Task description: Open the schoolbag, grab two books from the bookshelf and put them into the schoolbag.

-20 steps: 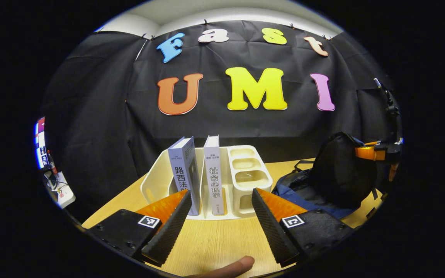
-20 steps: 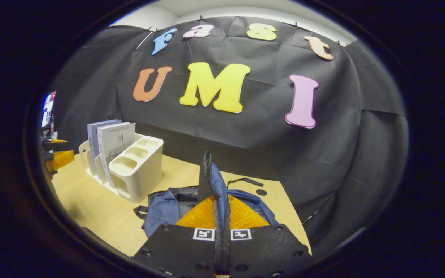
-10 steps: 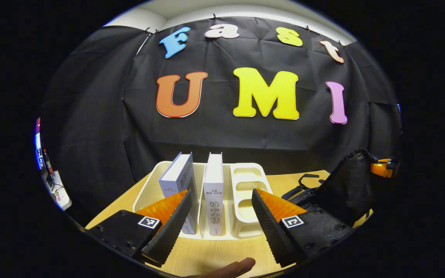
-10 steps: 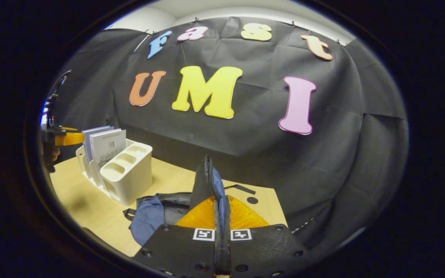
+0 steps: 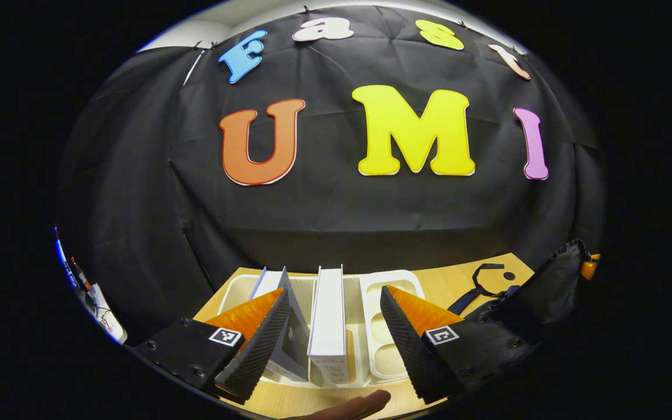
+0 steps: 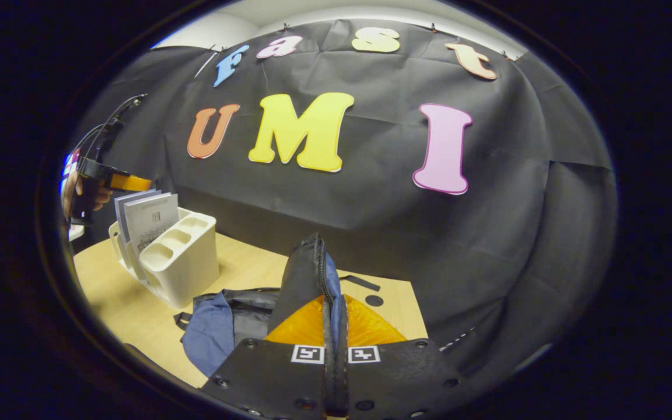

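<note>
Left gripper view: left gripper (image 5: 331, 332) spread wide, holding nothing, above upright white book (image 5: 328, 309) in cream plastic bookshelf (image 5: 391, 326); leaning grey-blue book (image 5: 289, 326) stands left. Risk: a finger catches the leaning neighbour.

Right gripper view: right gripper (image 6: 333, 361) pinched on raised flap of black-and-blue fabric schoolbag (image 6: 237, 321), near right. Risk: flap slips, mouth collapses.

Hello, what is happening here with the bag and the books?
A person works a pair of tongs in each hand. The right tongs are shut on the raised flap of the schoolbag, holding it up over the table. The left tongs hang open above the two books standing in the white bookshelf, not yet gripping either.
</note>
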Demonstrator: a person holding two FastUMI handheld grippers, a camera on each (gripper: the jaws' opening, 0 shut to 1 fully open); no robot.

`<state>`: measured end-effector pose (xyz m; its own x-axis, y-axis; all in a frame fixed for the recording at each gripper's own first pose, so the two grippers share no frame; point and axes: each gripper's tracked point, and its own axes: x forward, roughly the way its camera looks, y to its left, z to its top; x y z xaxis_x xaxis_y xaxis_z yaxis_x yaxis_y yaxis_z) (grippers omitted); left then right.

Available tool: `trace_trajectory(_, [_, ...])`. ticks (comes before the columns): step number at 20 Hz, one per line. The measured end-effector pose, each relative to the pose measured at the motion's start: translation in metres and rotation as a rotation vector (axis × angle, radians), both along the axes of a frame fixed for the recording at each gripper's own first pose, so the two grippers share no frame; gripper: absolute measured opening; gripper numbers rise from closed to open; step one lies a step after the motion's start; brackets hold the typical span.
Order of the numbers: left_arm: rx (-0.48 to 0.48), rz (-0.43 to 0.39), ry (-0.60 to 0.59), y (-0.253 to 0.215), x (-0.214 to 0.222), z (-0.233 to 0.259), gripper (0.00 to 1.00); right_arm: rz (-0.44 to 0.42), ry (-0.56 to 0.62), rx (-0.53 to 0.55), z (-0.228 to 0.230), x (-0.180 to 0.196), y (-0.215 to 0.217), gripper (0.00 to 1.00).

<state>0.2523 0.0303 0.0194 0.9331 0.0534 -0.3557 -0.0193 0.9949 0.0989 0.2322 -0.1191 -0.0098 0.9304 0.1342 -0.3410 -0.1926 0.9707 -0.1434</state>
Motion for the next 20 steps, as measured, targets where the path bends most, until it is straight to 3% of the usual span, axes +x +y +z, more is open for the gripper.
trace_trajectory(2, [0.003,-0.008,0.047,-0.001,0.015,-0.007,0.98,0.021,0.001,0.007,-0.004,-0.003,0.006,0.01])
trace_trajectory(9, [0.156,0.021,0.215,0.014,0.046,-0.036,0.96,0.027,-0.016,0.045,-0.005,-0.012,0.002,0.0])
trace_trajectory(13, [0.143,0.024,0.329,0.02,0.053,-0.057,0.96,0.029,-0.023,0.055,-0.008,-0.017,-0.003,0.0])
trace_trajectory(17, [0.045,0.038,0.49,0.018,0.052,-0.08,0.92,0.05,-0.008,0.133,-0.011,-0.022,-0.002,0.0])
trace_trajectory(20, [0.026,0.031,0.614,0.016,0.045,-0.093,0.89,0.038,-0.013,0.147,-0.015,-0.02,-0.01,0.0])
